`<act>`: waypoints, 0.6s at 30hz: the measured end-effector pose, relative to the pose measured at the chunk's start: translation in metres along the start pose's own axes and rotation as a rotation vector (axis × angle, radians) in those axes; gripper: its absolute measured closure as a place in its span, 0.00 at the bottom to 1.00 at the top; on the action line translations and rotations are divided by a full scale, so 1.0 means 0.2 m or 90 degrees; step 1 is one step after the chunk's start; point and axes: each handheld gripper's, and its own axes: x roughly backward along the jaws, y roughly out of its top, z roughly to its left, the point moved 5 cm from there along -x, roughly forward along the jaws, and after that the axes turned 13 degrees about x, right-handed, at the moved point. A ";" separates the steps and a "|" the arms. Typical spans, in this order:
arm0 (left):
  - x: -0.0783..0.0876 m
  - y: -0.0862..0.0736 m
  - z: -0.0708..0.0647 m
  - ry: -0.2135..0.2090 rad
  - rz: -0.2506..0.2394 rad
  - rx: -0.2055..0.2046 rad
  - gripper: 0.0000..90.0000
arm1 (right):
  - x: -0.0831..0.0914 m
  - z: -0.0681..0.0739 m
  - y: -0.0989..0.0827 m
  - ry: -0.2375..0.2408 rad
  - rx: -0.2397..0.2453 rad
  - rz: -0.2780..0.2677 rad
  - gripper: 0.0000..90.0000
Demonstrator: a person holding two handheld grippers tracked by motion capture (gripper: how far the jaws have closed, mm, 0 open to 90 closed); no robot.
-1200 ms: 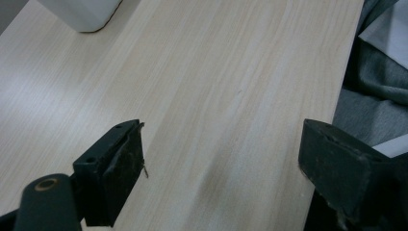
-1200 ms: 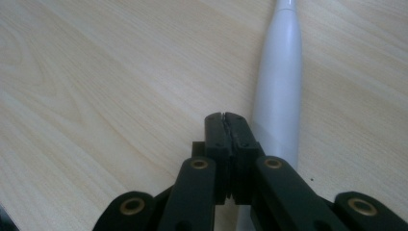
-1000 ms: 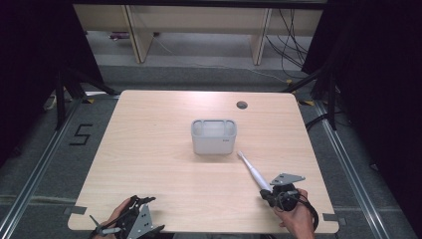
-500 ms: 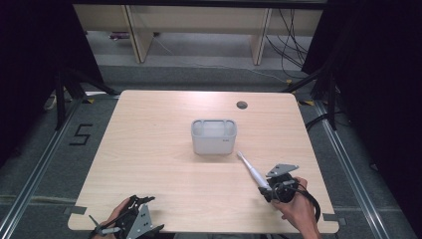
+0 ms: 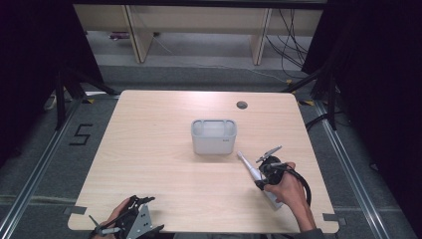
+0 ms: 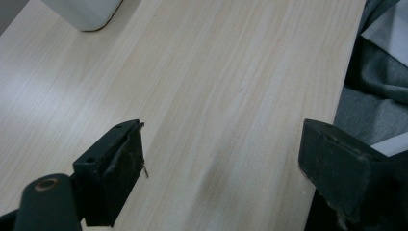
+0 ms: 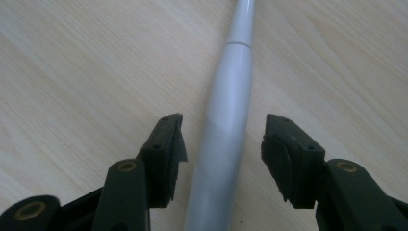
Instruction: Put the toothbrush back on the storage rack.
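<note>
A white electric toothbrush point(image 5: 249, 167) lies flat on the wooden table point(image 5: 149, 124), its thin head end pointing toward a pale grey bin point(image 5: 213, 135) at the table's middle. My right gripper point(image 5: 262, 178) hovers over the handle. In the right gripper view the handle point(image 7: 226, 96) runs between the jaws of that gripper point(image 7: 222, 130), which have just been opening; both pads stand clear of it. At the front left edge my left gripper point(image 5: 144, 215) rests open, and the left gripper view shows bare wood between the jaws of the left gripper point(image 6: 221, 149).
A round cable hole point(image 5: 242, 105) sits near the table's far right. The bin's corner point(image 6: 86, 12) shows at the top left of the left gripper view. Grey floor and dark curtains surround the table, with wooden shelving behind it.
My right hand has moved away from the front edge, along the toothbrush toward the bin. The toothbrush has stayed where it lay. The left hand has not moved.
</note>
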 end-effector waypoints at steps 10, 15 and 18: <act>0.00 0.00 0.00 0.003 -0.005 0.001 0.17 | -0.07 -0.03 0.02 0.012 0.005 0.030 0.58; -0.01 0.00 0.00 0.002 -0.010 0.002 0.17 | -0.09 -0.03 0.04 0.016 0.011 0.048 0.60; 0.00 0.00 0.00 0.005 -0.005 -0.001 0.17 | -0.09 -0.04 0.04 0.015 0.015 0.060 0.62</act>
